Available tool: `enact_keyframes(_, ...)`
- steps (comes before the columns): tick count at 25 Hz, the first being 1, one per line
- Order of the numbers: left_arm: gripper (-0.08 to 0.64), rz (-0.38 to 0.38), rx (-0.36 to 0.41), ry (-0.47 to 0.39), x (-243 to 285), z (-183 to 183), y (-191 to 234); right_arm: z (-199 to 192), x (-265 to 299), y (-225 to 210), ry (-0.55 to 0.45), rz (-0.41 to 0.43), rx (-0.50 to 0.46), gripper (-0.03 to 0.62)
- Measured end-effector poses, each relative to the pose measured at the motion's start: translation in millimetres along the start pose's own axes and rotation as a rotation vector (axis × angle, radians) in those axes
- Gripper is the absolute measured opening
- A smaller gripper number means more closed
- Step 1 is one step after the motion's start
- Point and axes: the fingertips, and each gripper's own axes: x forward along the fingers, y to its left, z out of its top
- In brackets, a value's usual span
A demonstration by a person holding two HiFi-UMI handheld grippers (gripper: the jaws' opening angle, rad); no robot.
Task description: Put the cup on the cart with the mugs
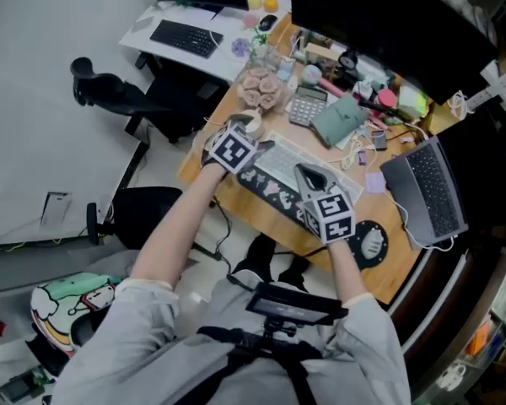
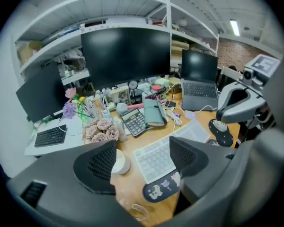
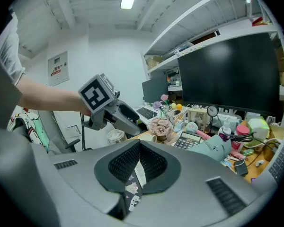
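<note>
Left tongs (image 2: 144, 161) mesh-padded, apart; round cup (image 2: 119, 162)

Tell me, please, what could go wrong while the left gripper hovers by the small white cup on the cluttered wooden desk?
The left gripper is open, but the small white cup sits off-centre, partly behind its left jaw. Closing now might knock the cup over rather than grip it. The bunch of pale pink roses and the white keyboard crowd the cup, so a jaw could snag them.

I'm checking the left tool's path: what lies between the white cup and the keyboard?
Only a narrow strip of bare desk separates the white cup from the keyboard; the left gripper view shows it.
</note>
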Motion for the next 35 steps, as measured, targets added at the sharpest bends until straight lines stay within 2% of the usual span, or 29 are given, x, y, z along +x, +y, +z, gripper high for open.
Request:
enact_keyframes(4,0.407,-0.089,0.044,0.116,33.1,-8.0,26.1,4.3,30.0,-6.3,0.018,0.013,-0.006,0.0)
enact_keyframes(7,0.457,-0.151,0.06,0.158,53.5,-12.6,39.0,8.6,44.9,-11.2,0.026,0.016,0.002,0.0)
enact_keyframes(12,0.477,-0.202,0.1,0.213,85.6,-25.0,61.4,5.6,61.7,-22.0,0.044,0.007,0.022,0.0)
enact_keyframes(16,0.477,-0.185,0.094,0.315,106.1,-49.2,83.4,-2.3,71.4,-26.0,0.059,0.009,0.044,0.0)
enact_keyframes(19,0.478,-0.125,0.086,0.459,109.7,-75.8,103.2,-9.7,76.1,-28.2,0.066,0.01,0.059,0.0)
enact_keyframes(21,0.479,-0.095,0.094,0.512,112.5,-85.1,110.7,-12.5,78.0,-29.5,0.071,0.008,0.068,0.0)
enact_keyframes(26,0.488,-0.064,0.07,0.533,125.1,-94.8,112.0,-16.6,82.8,-33.2,0.079,0.008,0.081,0.0)
enact_keyframes(35,0.488,-0.093,0.018,0.517,145.9,-104.7,111.1,-18.2,80.2,-43.2,0.081,-0.023,0.083,0.0)
